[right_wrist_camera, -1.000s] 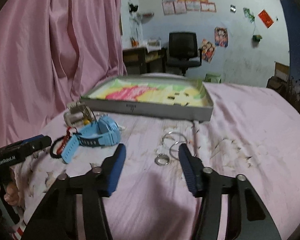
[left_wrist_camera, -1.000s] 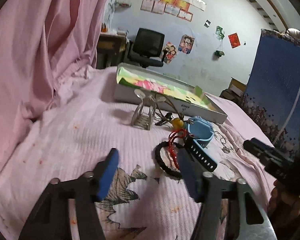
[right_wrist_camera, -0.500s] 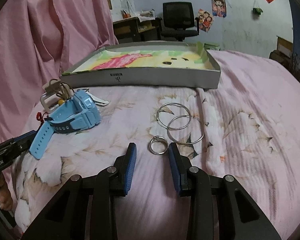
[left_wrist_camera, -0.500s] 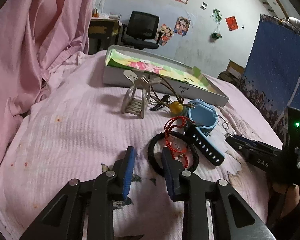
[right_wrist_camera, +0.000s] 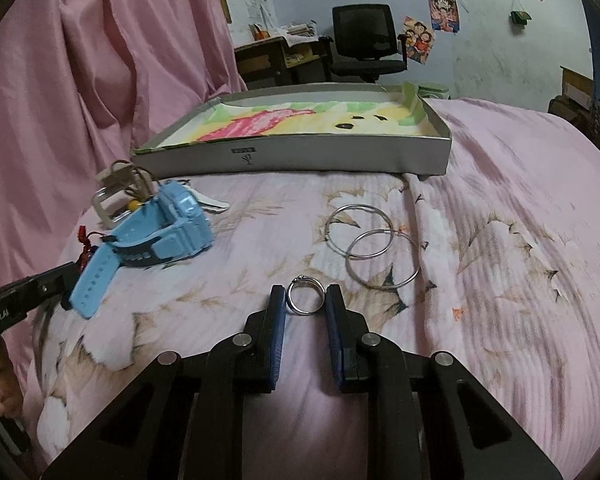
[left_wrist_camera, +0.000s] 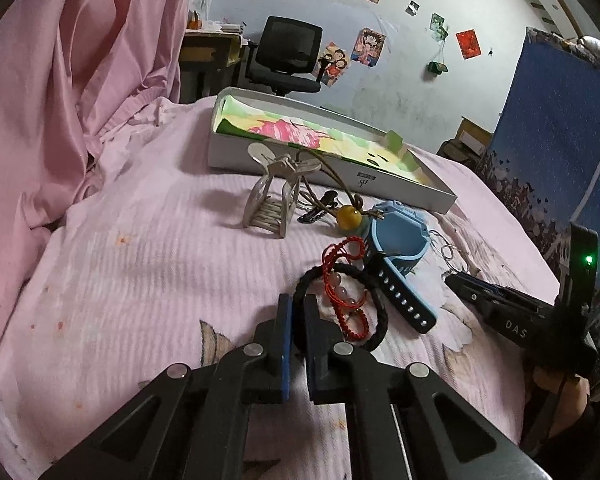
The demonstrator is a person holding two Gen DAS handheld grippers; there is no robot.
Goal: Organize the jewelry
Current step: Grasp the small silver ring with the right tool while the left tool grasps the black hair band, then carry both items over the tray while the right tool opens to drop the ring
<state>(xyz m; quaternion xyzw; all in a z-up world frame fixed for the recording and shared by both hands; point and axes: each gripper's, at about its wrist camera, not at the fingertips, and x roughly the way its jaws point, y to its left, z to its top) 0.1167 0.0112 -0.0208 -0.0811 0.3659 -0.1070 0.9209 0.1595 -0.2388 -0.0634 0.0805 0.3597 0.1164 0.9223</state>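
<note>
Pink bedding (left_wrist_camera: 148, 264) fills the left wrist view, with a shallow box (left_wrist_camera: 324, 168) at 12 o'clock. At 6 o'clock the left gripper (left_wrist_camera: 297, 312) pinches the near edge of a black bracelet (left_wrist_camera: 382, 320); a red bead bracelet (left_wrist_camera: 346, 288) lies inside it. A blue watch (left_wrist_camera: 396, 240) sits at 2 o'clock.

On the right wrist view, the right gripper (right_wrist_camera: 306, 304) has its fingers (right_wrist_camera: 277, 312) close on both sides of a small ring (right_wrist_camera: 305, 300), maybe just touching. Two hoops (right_wrist_camera: 370, 246) lie at 1 o'clock.
</note>
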